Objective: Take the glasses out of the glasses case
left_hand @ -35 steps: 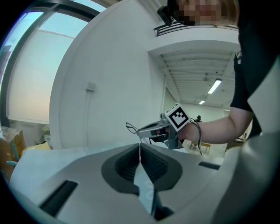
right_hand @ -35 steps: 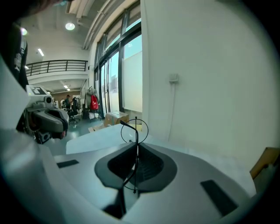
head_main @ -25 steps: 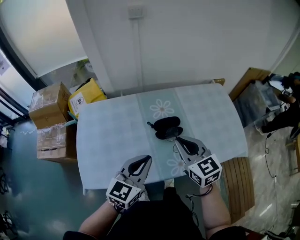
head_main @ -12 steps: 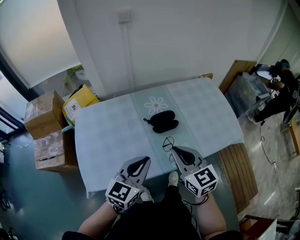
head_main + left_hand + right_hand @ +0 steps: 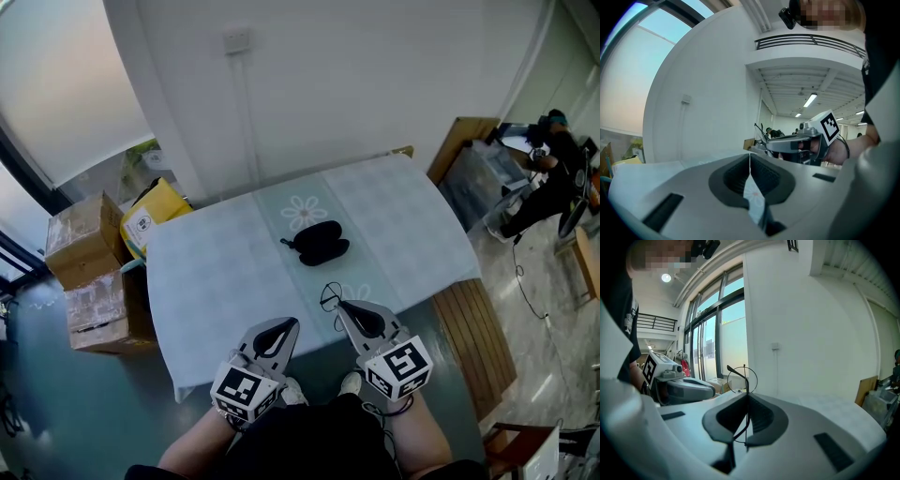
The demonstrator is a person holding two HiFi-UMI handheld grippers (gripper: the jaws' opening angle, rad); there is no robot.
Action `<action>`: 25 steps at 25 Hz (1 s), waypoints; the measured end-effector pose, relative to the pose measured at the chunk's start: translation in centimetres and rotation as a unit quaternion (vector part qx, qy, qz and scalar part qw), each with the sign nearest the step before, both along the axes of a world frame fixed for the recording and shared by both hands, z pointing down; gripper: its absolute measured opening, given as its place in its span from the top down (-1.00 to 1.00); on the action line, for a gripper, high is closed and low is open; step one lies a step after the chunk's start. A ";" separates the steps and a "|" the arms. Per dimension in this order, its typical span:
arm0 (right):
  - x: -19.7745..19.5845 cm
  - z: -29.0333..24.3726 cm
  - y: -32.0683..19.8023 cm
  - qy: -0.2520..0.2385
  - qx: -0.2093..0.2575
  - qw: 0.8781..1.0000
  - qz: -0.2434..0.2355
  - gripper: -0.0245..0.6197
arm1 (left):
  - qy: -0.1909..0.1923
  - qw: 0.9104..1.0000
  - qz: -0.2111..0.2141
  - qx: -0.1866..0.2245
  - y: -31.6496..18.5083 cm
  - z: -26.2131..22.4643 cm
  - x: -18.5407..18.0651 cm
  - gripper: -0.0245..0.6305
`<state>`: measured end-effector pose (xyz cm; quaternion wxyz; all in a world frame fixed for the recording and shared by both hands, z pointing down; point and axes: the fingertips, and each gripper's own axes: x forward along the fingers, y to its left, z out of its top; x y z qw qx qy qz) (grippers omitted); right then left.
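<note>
No text reads clearly; the yellow box (image 5: 157,214) bears a label, perhaps a logo.

glasses (image 5: 742,378): thin dark wire; glasses case (image 5: 319,243): matt black; table cover (image 5: 216,267): smooth cloth

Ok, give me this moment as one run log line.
right hand-held gripper: shut on glasses | left hand-held gripper: shut, empty | glasses case: on table, untouched | stage: glasses out

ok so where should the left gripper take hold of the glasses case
Probably across the short width of the glasses case, mid-body, coming down from above. It lies flat on the table, long axis running side to side. The left gripper is shut and must open first.
</note>
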<state>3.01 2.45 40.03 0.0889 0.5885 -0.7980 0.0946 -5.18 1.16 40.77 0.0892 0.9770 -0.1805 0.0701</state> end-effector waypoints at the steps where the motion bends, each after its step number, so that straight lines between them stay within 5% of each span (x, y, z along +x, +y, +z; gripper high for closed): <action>1: -0.1 -0.1 0.2 0.000 0.001 1.000 -0.001 0.85 | 0.001 1.000 0.000 0.000 0.1 0.0 0.0 0.83; 25: -1.4 -0.6 2.2 0.005 0.011 1.000 -0.006 0.85 | -0.001 1.000 0.013 0.001 1.3 0.0 0.4 0.83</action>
